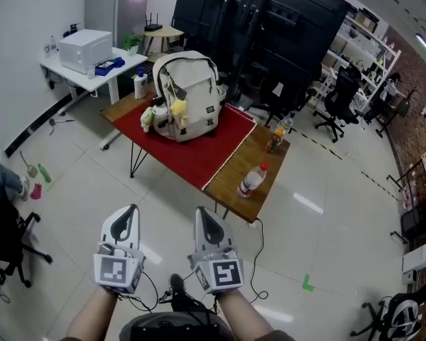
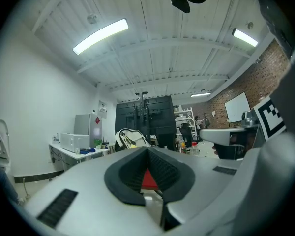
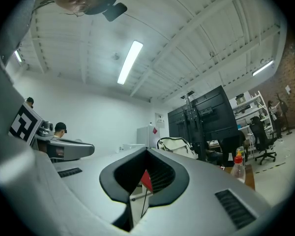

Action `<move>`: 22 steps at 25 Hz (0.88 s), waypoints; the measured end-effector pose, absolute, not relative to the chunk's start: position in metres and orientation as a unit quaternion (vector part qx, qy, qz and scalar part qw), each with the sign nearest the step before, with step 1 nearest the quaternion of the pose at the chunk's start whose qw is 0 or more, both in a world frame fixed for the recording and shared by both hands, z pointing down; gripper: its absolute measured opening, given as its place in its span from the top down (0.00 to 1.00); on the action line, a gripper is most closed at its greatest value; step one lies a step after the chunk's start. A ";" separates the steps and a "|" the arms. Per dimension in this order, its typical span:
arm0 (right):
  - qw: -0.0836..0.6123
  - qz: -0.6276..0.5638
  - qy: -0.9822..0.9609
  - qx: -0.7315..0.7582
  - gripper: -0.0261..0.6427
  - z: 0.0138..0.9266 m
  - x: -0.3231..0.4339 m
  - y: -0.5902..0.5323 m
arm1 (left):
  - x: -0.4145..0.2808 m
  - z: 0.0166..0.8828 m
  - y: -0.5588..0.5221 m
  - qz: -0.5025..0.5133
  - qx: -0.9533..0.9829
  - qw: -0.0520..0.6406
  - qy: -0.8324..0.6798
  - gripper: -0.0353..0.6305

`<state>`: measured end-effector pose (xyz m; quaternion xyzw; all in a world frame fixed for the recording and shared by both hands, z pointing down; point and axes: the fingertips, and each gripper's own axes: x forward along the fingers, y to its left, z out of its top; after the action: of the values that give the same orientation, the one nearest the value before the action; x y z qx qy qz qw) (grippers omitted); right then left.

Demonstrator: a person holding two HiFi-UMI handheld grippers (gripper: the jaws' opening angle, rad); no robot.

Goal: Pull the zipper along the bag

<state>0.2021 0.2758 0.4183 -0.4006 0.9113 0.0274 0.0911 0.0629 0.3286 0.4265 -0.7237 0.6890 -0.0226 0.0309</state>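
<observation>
While backpack rests on red mat, table stands on tiled floor.

No legible text, label or number anywhere

Our head camera looks steeply down past the left gripper and right gripper. Each gripper camera looks, perhaps slightly upward, along its jaws. Beyond them we share the far backpack.
</observation>
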 end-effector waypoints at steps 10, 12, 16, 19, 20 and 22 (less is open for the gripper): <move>0.099 0.013 0.916 -0.388 0.97 0.414 0.209 0.169 | 0.063 0.419 0.223 -0.033 -0.709 0.033 0.703 0.91; 0.102 0.012 0.917 -0.385 0.97 0.411 0.212 0.154 | 0.064 0.416 0.208 -0.029 -0.706 0.032 0.707 0.91; 0.103 0.012 0.920 -0.378 0.97 0.408 0.212 0.128 | 0.066 0.410 0.184 -0.034 -0.699 0.027 0.714 0.91; 0.102 0.015 0.925 -0.367 0.97 0.407 0.203 0.115 | 0.061 0.410 0.169 -0.031 -0.699 0.029 0.714 0.91; 0.100 0.017 0.927 -0.362 0.97 0.407 0.199 0.112 | 0.058 0.410 0.165 -0.029 -0.698 0.032 0.715 0.91; 0.097 0.019 0.930 -0.355 0.97 0.409 0.191 0.106 | 0.052 0.410 0.158 -0.029 -0.695 0.030 0.717 0.91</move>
<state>0.1906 0.1064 0.4093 -0.3550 0.9297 0.0188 0.0967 0.0519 0.1581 0.4098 -0.6953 0.7175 -0.0292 0.0302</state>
